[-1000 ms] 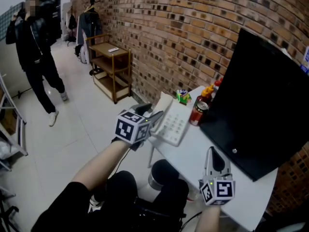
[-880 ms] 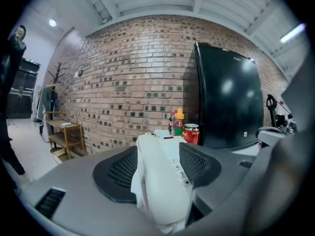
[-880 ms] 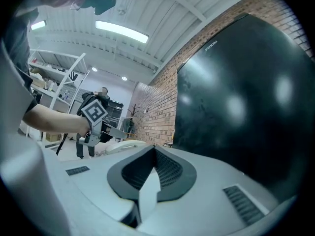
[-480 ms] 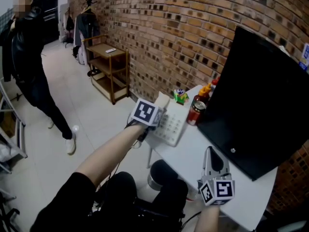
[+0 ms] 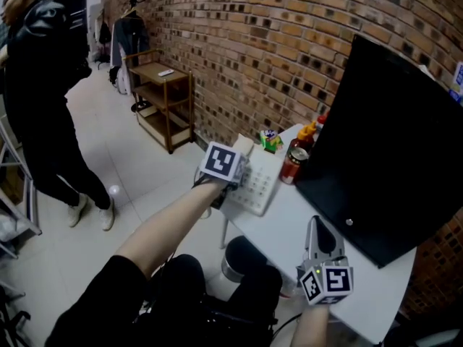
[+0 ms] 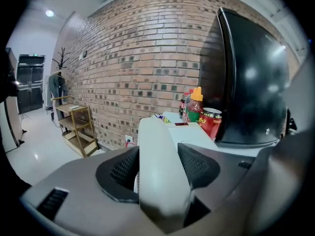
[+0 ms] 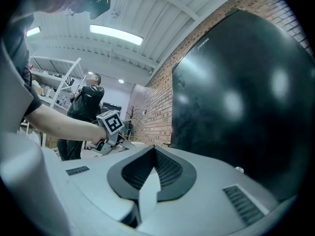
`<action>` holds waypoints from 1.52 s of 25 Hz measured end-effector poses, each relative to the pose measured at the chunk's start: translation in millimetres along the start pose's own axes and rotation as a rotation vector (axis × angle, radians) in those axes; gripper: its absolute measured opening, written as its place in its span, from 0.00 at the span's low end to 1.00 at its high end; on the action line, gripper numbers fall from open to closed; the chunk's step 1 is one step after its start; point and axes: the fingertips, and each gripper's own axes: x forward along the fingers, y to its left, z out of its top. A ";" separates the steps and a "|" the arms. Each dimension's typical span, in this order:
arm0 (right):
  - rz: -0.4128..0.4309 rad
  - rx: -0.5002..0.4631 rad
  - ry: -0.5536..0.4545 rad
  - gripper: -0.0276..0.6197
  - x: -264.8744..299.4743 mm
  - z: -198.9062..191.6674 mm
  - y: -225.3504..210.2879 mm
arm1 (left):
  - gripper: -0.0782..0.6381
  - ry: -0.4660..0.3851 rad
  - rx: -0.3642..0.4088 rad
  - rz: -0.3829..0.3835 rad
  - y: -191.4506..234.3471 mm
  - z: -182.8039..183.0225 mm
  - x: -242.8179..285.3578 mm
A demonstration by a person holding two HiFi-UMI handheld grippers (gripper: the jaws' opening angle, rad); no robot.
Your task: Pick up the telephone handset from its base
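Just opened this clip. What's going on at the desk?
A person works two handheld grippers at a white table. The left gripper is at the telephone. Its jaws have just been closing onto the handset, which fills the gap between them and does not seem lifted off its base yet. The right gripper is idle over the table, jaws shut and empty, beside a black monitor.

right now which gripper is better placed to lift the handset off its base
Left. The left gripper has the handset between its jaws, which have just been closing onto it. The right gripper is shut and empty beside the monitor, away from the phone.
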 end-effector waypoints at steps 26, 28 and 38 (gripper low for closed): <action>0.025 -0.071 0.022 0.05 0.1 7.0 7.7 | 0.42 -0.792 -0.194 -0.650 -4.9 45.8 -217.6; 0.031 -0.068 0.019 0.05 -0.6 9.0 8.1 | 0.42 -0.843 -0.214 -0.713 -1.3 43.9 -236.4; 0.064 -0.072 -0.008 0.05 -7.7 17.3 14.6 | 0.42 -0.977 -0.273 -0.906 6.6 33.7 -283.8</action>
